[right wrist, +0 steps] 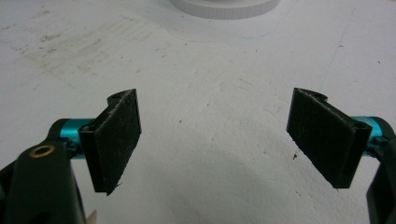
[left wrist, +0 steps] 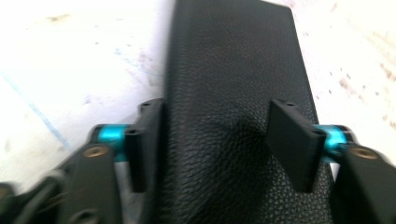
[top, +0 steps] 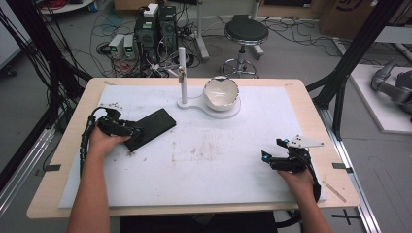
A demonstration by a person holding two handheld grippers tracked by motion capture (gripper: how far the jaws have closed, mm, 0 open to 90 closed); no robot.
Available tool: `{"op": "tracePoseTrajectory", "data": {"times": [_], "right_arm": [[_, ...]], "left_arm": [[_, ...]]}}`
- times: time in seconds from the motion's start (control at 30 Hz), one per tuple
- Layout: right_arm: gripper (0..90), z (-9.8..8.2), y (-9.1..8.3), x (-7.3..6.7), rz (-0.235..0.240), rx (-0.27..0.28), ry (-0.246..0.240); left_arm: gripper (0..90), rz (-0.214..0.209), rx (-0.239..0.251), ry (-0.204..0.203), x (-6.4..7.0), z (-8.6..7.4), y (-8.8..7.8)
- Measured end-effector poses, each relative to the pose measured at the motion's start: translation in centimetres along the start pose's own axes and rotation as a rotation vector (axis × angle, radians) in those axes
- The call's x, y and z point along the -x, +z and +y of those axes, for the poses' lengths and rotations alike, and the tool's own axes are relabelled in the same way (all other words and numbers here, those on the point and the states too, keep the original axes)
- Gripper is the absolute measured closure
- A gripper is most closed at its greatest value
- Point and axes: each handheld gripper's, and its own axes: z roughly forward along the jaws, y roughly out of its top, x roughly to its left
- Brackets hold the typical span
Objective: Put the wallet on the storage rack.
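A flat black leather case point(top: 148, 127) lies slantwise on the white mat point(top: 218, 160) at the left. My left gripper point(top: 132, 134) is at the case's near end. In the left gripper view, the case point(left wrist: 233, 56) runs up between the jaws of the left gripper point(left wrist: 215, 112). One pad sits against its left edge and the other presses into the leather top, where a small dent shows. At the right, my right gripper point(top: 272, 149) rests low over the mat. Its jaws are open and nothing is between them point(right wrist: 215, 107).
A white bowl point(top: 221, 93) stands on a round white base point(right wrist: 224, 7) at the back middle, with an upright white post point(top: 182, 68) beside it. Small crumbs point(top: 114, 103) lie at the mat's back left. Brown stains mark the mat's middle.
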Motion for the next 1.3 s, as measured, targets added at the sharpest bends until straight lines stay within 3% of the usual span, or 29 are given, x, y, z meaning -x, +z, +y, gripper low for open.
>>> {"op": "tracePoseTrajectory", "data": {"times": [0.1,0.27,0.37,0.47,0.57,0.87,1.13,1.3], "right_arm": [[18.3,0.0,0.0,0.0,-0.001,0.000,0.000],[18.2,0.0,0.1,-0.1,-0.003,-0.004,-0.004],[18.2,0.0,0.2,-0.1,-0.005,-0.005,-0.006],[18.2,0.1,0.2,-0.1,-0.004,-0.003,-0.005],[18.2,0.1,0.1,-0.1,-0.008,-0.006,-0.006],[18.2,0.0,-0.3,0.1,-0.009,0.009,-0.001],[18.2,0.1,-0.5,0.1,-0.004,0.015,-0.005],[18.2,0.2,-0.4,-0.1,0.001,0.015,-0.009]], "left_arm": [[46.8,-0.008,0.028,0.001,-0.1,-0.4,-0.1],[63.5,-0.012,0.041,-0.009,-0.1,-0.4,-0.7],[69.3,-0.027,0.040,-0.031,-0.1,-0.3,-0.8],[74.8,-0.046,0.035,-0.090,-0.2,-0.2,-1.0],[77.0,-0.057,0.036,-0.120,-0.1,-0.2,-1.2],[79.6,-0.089,0.122,-0.053,1.5,0.7,-2.8],[81.4,-0.081,0.193,0.054,4.4,1.9,-4.8],[81.5,-0.117,0.223,0.102,6.2,2.8,-5.4]]}}
